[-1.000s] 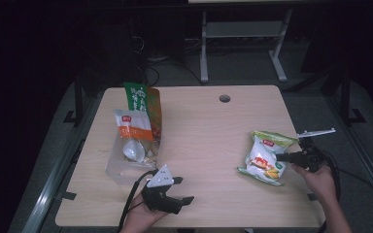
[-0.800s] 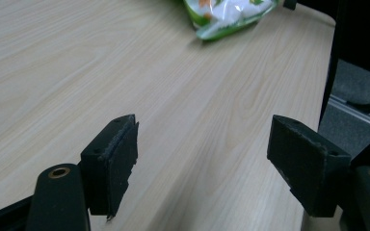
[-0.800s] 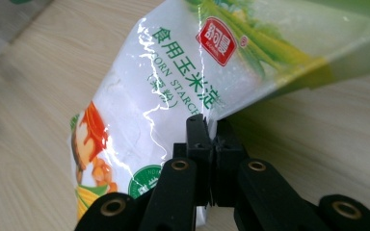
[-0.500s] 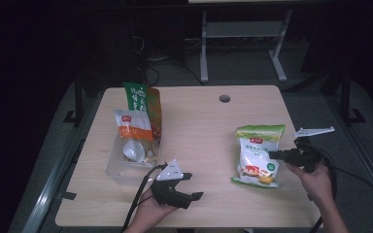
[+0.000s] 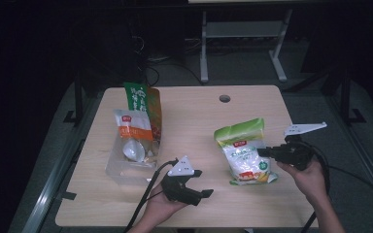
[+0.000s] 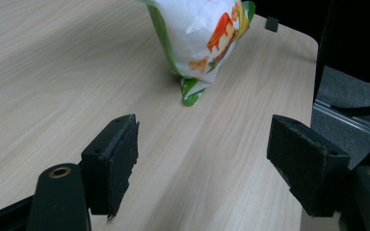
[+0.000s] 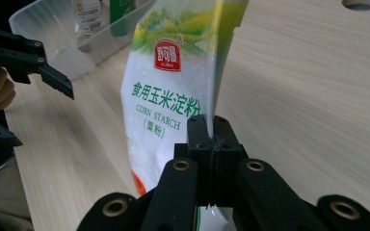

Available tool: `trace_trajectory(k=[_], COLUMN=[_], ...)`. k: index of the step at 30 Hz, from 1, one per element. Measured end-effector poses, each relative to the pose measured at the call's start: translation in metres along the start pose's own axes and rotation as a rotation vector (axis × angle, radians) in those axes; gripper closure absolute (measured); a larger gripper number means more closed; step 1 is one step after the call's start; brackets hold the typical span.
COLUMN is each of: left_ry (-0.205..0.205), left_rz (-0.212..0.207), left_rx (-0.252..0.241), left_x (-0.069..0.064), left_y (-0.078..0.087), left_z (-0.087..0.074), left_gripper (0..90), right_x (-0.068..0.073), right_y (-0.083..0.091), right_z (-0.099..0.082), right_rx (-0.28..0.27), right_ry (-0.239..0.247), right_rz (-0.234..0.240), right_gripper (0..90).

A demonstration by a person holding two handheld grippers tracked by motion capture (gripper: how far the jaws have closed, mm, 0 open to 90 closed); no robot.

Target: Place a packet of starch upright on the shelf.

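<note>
The right gripper (image 7: 211,137) clamps the starch bag's (image 5: 243,151) side edge, standing it upright at the table's (image 5: 199,111) four o'clock; the left gripper (image 5: 201,184) waits wide open at six, apparently to take it.

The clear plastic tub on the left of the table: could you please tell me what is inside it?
The tub holds two upright bags: a white and orange one in front, a green and orange one behind. The front bag covers most of the back one.
</note>
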State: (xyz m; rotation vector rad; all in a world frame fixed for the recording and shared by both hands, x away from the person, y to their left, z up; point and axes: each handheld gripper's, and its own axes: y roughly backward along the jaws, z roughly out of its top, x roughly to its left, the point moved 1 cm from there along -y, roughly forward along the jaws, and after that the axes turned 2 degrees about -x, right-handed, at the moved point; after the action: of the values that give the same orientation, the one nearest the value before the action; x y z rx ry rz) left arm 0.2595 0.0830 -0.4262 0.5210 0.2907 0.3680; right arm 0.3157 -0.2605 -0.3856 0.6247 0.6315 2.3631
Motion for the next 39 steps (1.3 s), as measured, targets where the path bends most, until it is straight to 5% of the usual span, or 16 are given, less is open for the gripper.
trace_trajectory(k=[13,27,29,34,39], left_ry=[0.016,0.051,0.092,0.126,0.101], left_rz=[0.025,0.045,0.034,-0.021,-0.001], left_rx=[0.002,0.026,0.010,-0.035,-0.053], left_x=[0.009,0.028,0.032,0.035,0.032], left_y=[0.001,-0.011,-0.014,-0.019,-0.019], left_z=[0.001,-0.002,-0.001,0.005,0.012], left_gripper=[26.1,31.8,33.2,49.8,76.2], right_x=[0.032,0.054,0.053,0.057,0.058], right_y=[-0.018,-0.050,-0.048,-0.046,-0.043], right_z=[0.027,0.015,0.013,0.012,0.012], right_rx=[-0.048,-0.034,-0.037,-0.005,0.070], right_ry=[0.081,0.145,0.154,0.198,0.252], right_rz=[0.056,0.169,0.170,0.174,0.119], right_gripper=[89.2,89.0,88.9,88.5,87.0])
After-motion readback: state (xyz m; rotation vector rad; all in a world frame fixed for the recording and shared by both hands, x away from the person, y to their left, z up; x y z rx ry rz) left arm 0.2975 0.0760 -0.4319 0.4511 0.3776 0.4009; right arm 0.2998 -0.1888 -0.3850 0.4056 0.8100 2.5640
